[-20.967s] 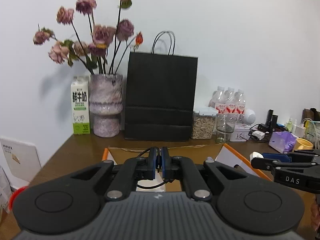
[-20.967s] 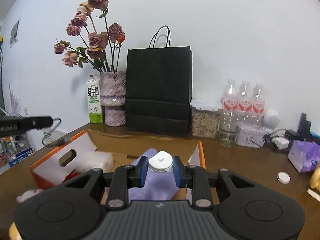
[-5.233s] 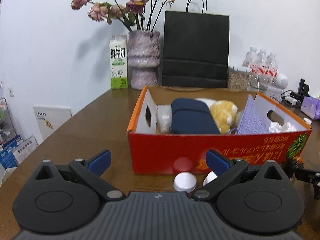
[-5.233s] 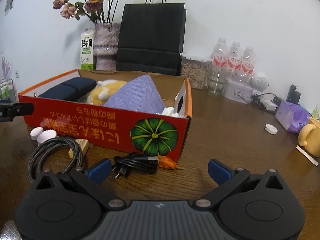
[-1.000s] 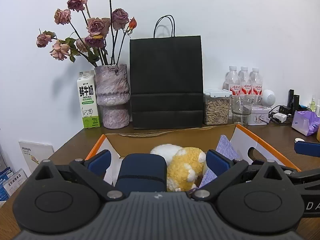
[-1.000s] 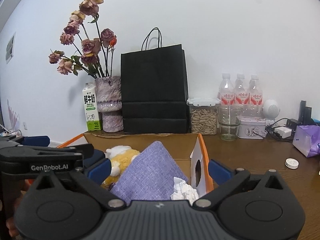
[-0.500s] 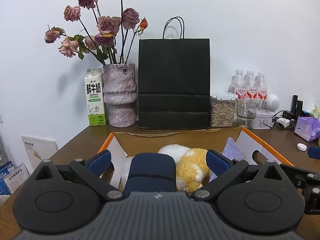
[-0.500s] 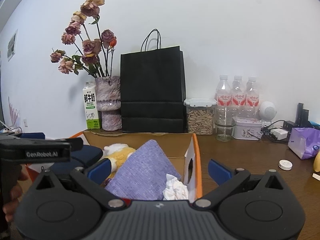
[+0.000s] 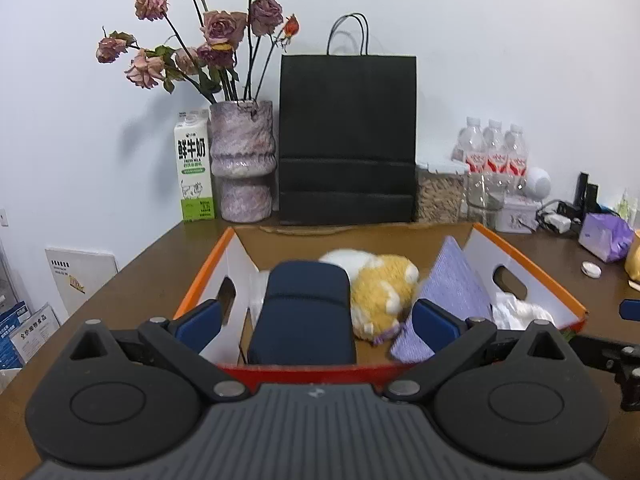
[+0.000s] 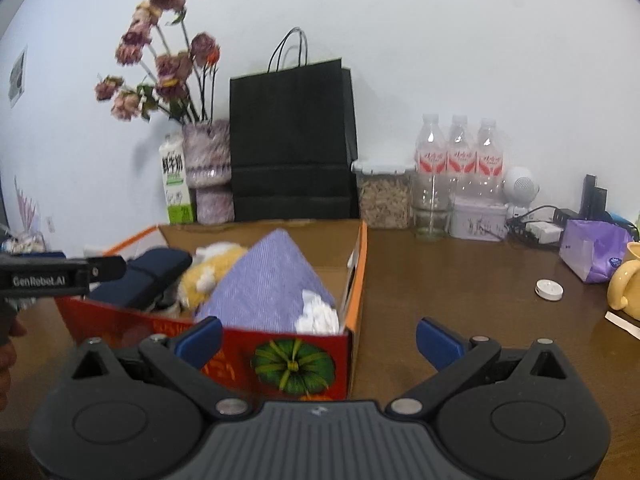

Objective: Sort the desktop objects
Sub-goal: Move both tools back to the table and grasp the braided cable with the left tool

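Note:
An orange and red cardboard box stands on the brown table. It holds a dark blue case, a yellow and white plush toy, a purple cloth and crumpled white tissue. My left gripper is open and empty over the box's near edge. My right gripper is open and empty in front of the box's right corner. The left gripper's body shows at the left of the right wrist view.
Along the back wall stand a milk carton, a vase of dried roses, a black paper bag, a jar, water bottles and a tin. A white cap, purple packet and yellow mug lie right.
Both grippers have pulled back and sunk a little from over the box. The right one has shifted right, so the box's red front with the pumpkin print now shows.

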Available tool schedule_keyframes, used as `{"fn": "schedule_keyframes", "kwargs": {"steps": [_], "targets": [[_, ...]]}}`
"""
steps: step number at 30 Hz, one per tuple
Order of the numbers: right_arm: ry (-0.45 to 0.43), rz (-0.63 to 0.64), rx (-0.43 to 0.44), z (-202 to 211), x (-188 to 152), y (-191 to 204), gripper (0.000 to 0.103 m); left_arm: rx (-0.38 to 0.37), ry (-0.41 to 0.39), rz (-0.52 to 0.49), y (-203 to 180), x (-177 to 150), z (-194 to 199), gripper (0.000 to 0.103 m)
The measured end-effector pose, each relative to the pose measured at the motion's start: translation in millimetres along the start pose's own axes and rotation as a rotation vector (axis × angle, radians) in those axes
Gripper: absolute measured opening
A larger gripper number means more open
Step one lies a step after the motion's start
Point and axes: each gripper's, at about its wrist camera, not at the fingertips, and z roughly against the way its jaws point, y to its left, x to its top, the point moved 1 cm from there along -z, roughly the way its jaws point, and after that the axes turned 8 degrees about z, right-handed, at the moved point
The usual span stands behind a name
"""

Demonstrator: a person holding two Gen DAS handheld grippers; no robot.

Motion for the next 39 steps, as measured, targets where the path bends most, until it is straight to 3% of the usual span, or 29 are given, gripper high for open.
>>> {"fn": "schedule_keyframes", "kwargs": {"steps": [6,14,23,30,39], "targets": [[0.097,0.048,0.034,1,-11,8,0.103,0.010,0.067,-0.038,-8,-17,11,0.103],[0.193,0.089,0.033,8,-29,11,0.103,-0.069,0.204,-0.070,-25,-41,22,0.103],[0.281,0.073,0.021,1,-44,-2,0.103,-0.077,0.323,-0.098,-46,-67,16,0.103],[0.281,0.051,0.025,-6,-53,-6,0.103,-0.065,0.364,-0.017,-43,-71,0,0.103],[0.281,0.049,0.023,-6,-53,-7,0.103,-0.002,0.327,-0.006,-50,-75,-6,0.103]]}}
